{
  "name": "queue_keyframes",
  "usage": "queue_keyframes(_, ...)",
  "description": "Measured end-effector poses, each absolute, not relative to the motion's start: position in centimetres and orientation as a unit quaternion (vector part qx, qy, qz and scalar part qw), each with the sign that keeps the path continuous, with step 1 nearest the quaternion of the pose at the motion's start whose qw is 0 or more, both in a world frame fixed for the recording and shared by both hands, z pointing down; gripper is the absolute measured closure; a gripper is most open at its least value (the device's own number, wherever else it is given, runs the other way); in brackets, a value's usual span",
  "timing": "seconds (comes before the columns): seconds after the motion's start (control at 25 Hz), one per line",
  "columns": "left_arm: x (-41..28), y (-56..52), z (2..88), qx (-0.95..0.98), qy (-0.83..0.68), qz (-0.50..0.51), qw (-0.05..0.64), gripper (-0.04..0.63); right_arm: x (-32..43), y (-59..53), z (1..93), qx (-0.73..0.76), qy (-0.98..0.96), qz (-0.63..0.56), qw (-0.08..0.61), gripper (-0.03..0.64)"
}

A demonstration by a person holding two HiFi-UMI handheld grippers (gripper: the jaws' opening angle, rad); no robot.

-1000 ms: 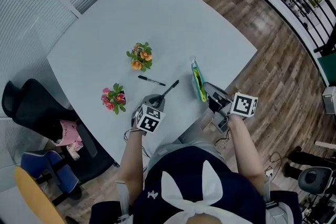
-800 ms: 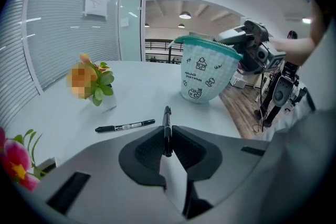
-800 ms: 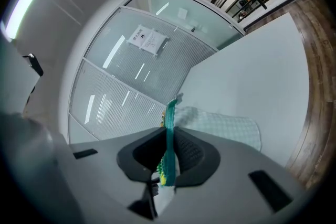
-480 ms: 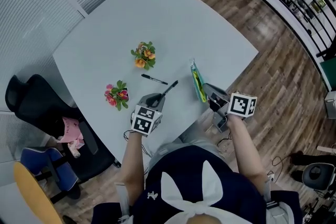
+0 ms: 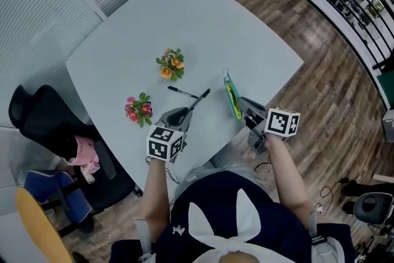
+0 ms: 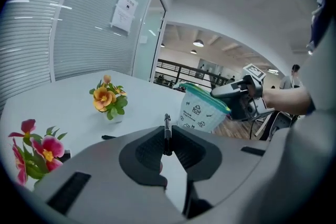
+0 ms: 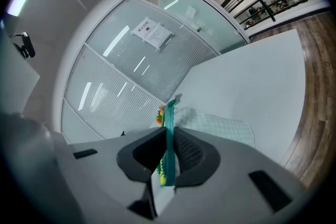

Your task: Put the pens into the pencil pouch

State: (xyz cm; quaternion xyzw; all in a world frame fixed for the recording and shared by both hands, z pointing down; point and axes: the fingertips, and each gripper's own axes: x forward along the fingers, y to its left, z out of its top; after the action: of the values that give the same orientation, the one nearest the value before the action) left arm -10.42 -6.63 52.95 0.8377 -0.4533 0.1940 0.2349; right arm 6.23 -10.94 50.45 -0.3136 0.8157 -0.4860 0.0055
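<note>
Left gripper is clamped on a black pen poking out past its jaws, right gripper pinches the pencil pouch by its teal edge, probably propping the mouth up for loading.

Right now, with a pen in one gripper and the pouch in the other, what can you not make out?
- Inside of the pencil pouch: head view, edge-on and too small; right gripper view, the right gripper blocks it.
- Tip of the held pen: head view, too small; left gripper view, foreshortened.
- The second pen: left gripper view, mostly behind the left gripper.
</note>
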Motion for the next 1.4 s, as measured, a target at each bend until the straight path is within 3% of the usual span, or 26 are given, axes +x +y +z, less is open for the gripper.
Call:
queue_keyframes(1.2,-7.2,-4.3,40.1,0.892,-0.403,0.119,0.17,0.54,6.2,-11.1,50.3,-0.332,0.817,-0.472,-0.006,0.568)
queue_keyframes(1.4,-5.7,-3.6,40.9,0.895,-0.383,0.17,0.149,0.54,6.4,-11.3,50.4,-0.336,0.815,-0.471,-0.006,0.568)
